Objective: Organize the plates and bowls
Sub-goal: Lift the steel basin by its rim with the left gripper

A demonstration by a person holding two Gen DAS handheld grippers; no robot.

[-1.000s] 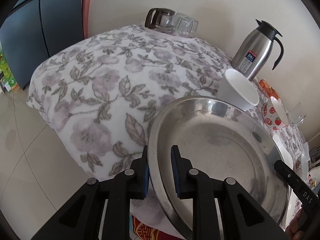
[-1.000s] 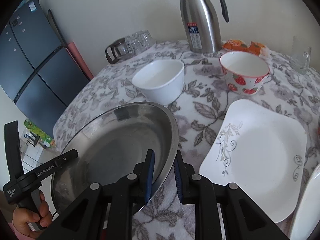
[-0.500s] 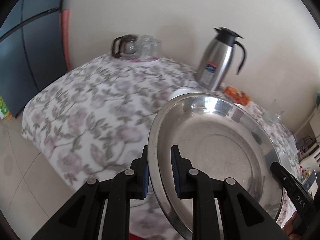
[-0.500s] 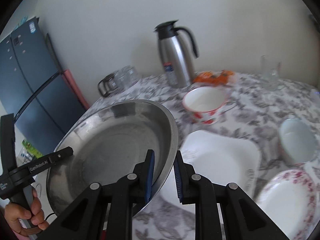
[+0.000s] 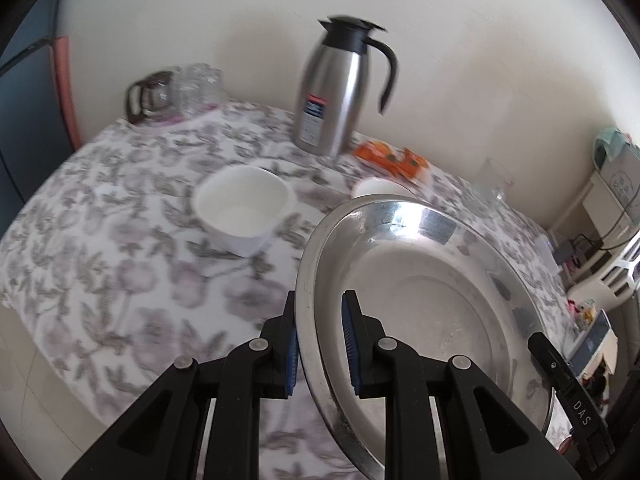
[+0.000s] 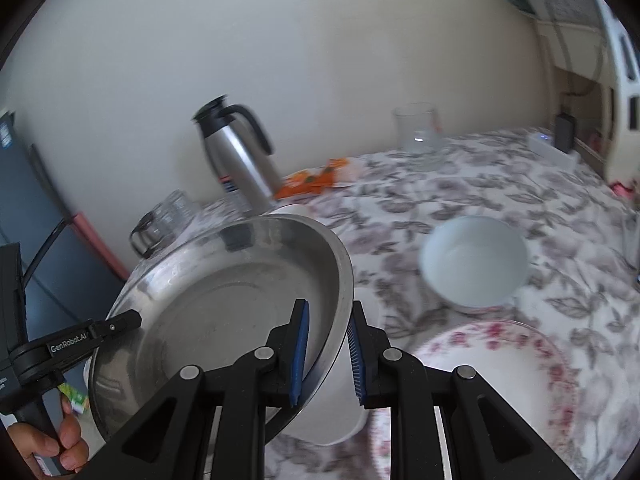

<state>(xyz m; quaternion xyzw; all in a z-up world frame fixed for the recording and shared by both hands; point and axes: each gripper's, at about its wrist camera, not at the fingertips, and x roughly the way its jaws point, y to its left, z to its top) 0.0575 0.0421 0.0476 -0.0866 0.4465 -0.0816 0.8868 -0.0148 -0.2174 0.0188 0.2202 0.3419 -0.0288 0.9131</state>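
Both grippers hold a large steel plate (image 5: pixel 420 300) (image 6: pixel 224 300) tilted above the table. My left gripper (image 5: pixel 319 296) is shut on its near left rim, and my right gripper (image 6: pixel 328 304) is shut on the opposite rim. In the right wrist view a hand (image 6: pixel 48 440) holds the left gripper's handle. A white square bowl (image 5: pixel 244 208) sits left of the steel plate. Another bowl's white rim (image 5: pixel 378 189) peeks out behind it. A white square plate (image 6: pixel 332 420) lies partly hidden under the steel plate. To the right are a pale round bowl (image 6: pixel 474 260) and a pink-flowered plate (image 6: pixel 492 368).
A floral cloth (image 5: pixel 100 240) covers the table. At the back by the wall stand a steel thermos jug (image 5: pixel 332 92) (image 6: pixel 240 156), a glass pot with glasses (image 5: pixel 172 88), an orange packet (image 5: pixel 394 158) and a glass beaker (image 6: pixel 418 128). A dark fridge (image 6: pixel 24 200) is on the left.
Both grippers have carried the steel plate rightward along the table and a little higher, rolling as they went. The round bowl and flowered plate have come into view.
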